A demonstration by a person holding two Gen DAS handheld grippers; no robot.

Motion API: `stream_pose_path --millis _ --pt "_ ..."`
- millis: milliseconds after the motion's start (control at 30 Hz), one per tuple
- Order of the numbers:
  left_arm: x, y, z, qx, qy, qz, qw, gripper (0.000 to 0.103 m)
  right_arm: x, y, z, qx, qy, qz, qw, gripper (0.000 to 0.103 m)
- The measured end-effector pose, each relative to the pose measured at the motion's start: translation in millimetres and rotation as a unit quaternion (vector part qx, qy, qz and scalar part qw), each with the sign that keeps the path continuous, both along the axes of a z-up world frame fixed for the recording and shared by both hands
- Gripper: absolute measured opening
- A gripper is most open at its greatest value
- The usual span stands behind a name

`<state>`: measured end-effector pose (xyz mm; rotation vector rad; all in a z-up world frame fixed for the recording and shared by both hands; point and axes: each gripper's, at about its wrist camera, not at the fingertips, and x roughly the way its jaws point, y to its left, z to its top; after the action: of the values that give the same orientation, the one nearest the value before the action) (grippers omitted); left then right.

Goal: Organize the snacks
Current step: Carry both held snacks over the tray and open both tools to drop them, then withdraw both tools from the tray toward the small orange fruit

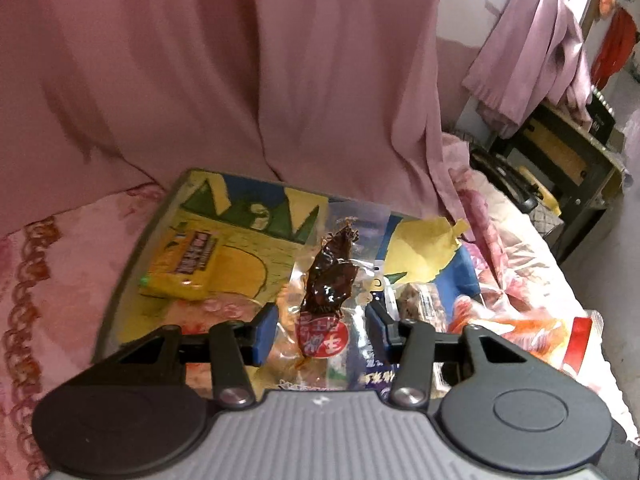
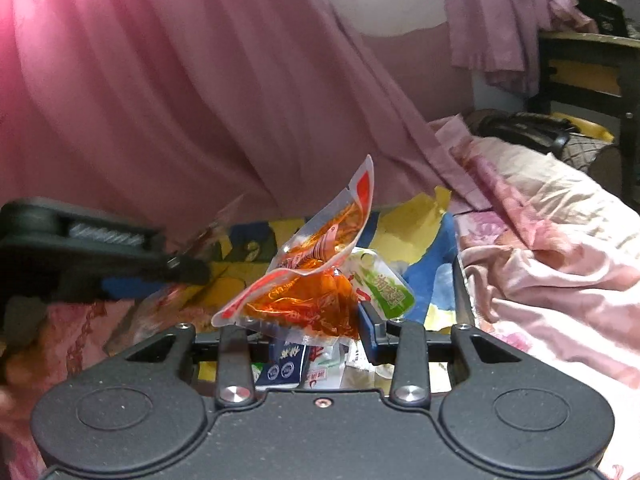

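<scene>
The left claw (image 1: 320,330) grips a clear packet of dark braised meat (image 1: 330,280); the right claw (image 2: 304,330) apparently clamps a crinkled orange-red snack pouch (image 2: 308,276).

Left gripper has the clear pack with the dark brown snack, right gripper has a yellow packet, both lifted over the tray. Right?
Not quite. The right gripper holds an orange-red pack, not a yellow one; the right wrist view shows it. The yellow packet lies on the tray. The left gripper does hold the clear pack.

pink curtain (image 1: 240,80) hanging behind | floral bedding (image 2: 560,260) rumpled | dark shelf (image 1: 560,152) far right
</scene>
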<state>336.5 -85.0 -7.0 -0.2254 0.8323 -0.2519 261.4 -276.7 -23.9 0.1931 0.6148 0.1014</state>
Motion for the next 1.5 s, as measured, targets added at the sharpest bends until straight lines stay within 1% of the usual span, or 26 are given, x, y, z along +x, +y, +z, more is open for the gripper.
stream_pose_path --millis 167,400,533,600,633,700,800,833,900,967,1000,1067,1167,1267,1500 --pt "11.1 -17.1 -11.2 0.017 0.01 -0.005 0.9998 0.052 11.9 2.0 -7.1 -0.009 0.013 0.025 1.0 0.04" --pt "18.3 -28.3 -20.9 0.027 0.023 -0.004 0.9994 0.052 21.5 -7.4 -14.5 0.004 0.029 0.018 0.999 0.04" --pt "21.1 -32.7 -25.0 0.028 0.028 -0.002 0.9992 0.052 22.5 -15.4 -15.7 0.014 0.027 0.008 0.999 0.045" --pt "21.0 -34.5 -26.4 0.028 0.03 -0.002 0.9992 0.052 22.9 -18.5 -15.3 0.023 0.028 0.005 0.999 0.05" --pt "21.4 -35.4 -27.2 0.028 0.031 -0.002 0.9991 0.052 23.1 -19.2 -15.3 0.024 0.029 0.002 0.999 0.052" --pt "21.1 -36.3 -27.9 0.027 0.032 -0.003 0.9991 0.052 22.0 -19.6 -15.5 0.025 0.03 -0.002 0.999 0.058" --pt "20.7 -35.9 -27.3 0.028 0.031 -0.002 0.9991 0.052 21.3 -20.9 -15.1 0.025 0.03 -0.009 0.999 0.064" --pt "20.6 -35.3 -26.9 0.027 0.032 0.0 0.9991 0.054 21.0 -21.6 -14.7 0.028 0.029 -0.011 0.999 0.065" --pt "19.6 -32.8 -25.6 0.022 0.036 0.005 0.9991 0.058 19.4 -22.6 -13.2 0.033 0.028 -0.013 0.999 0.072" --pt "17.9 -28.8 -23.6 0.017 0.037 0.011 0.9991 0.067 17.0 -22.0 -11.2 0.036 0.029 -0.011 0.999 0.076" --pt "16.4 -26.7 -21.3 0.014 0.036 0.014 0.9992 0.069 15.7 -21.1 -10.1 0.038 0.029 -0.008 0.999 0.079" --pt "13.5 -24.3 -16.3 0.013 0.032 0.017 0.9993 0.076 12.7 -18.9 -6.9 0.038 0.026 -0.003 0.999 0.082" --pt "7.2 -20.4 -6.4 0.014 0.023 0.02 0.9994 0.083 6.2 -15.0 -0.5 0.031 0.02 0.001 0.999 0.087" --pt "1.0 -17.2 3.6 0.017 0.017 0.022 0.9995 0.085 -2.2 -12.6 6.0 0.026 0.013 0.006 1.0 0.09" --pt "-21.2 -6.8 22.1 0.017 0.001 0.032 0.9993 0.092 -25.0 -14.5 17.8 0.025 0.001 0.002 1.0 0.094"
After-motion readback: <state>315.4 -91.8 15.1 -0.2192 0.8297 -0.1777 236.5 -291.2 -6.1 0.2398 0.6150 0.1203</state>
